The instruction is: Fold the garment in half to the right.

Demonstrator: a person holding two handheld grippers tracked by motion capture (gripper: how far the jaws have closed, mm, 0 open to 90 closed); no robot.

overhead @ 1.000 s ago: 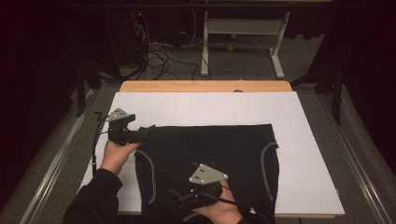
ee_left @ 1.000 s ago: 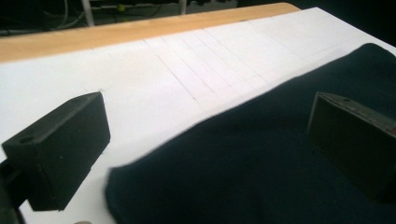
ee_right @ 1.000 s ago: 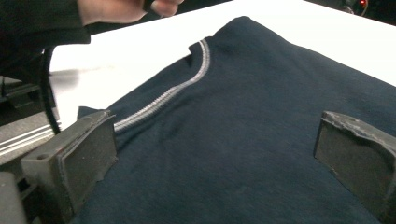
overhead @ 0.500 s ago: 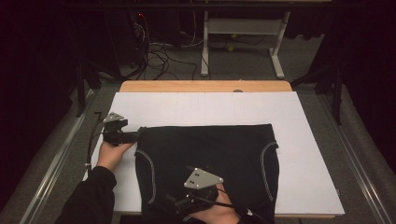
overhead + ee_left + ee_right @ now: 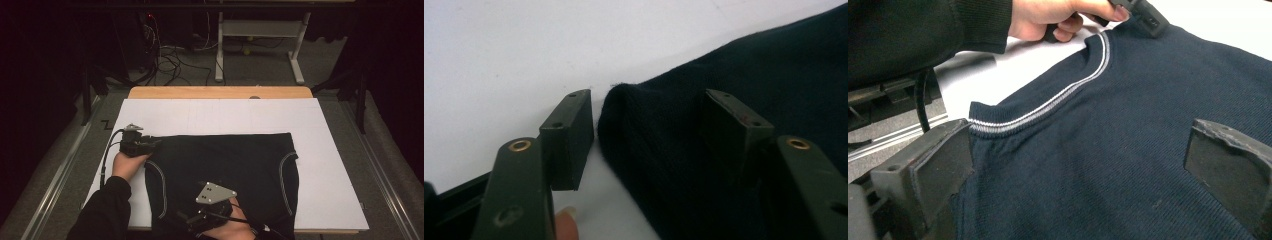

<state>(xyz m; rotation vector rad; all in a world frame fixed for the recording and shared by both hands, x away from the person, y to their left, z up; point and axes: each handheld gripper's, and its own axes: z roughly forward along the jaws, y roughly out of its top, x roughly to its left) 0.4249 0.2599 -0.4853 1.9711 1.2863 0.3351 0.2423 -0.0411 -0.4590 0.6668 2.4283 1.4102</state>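
A dark navy knit garment (image 5: pixel 225 160) with pale striped trim at its armholes (image 5: pixel 1058 97) lies flat on the white table top (image 5: pixel 325 125). My left gripper (image 5: pixel 152 144) is down at the garment's far left corner. In the left gripper view its jaws (image 5: pixel 649 105) straddle that folded corner (image 5: pixel 664 135); they have just been closing. One pad lies against the cloth, and the other stands a sliver off it. My right gripper (image 5: pixel 195 217) hovers at the garment's near edge, its jaws (image 5: pixel 1078 175) open wide over the fabric.
The white top sits on a wooden board (image 5: pixel 220 92) with metal rails along both sides. Behind the table, cables (image 5: pixel 170 55) and a white metal frame (image 5: pixel 260 30) stand on the floor. Bare white surface runs around the garment's far and right sides.
My left hand has dropped and slid onto the garment's far left corner, and its jaws have narrowed around the fold. The right hand has stayed near the front edge.
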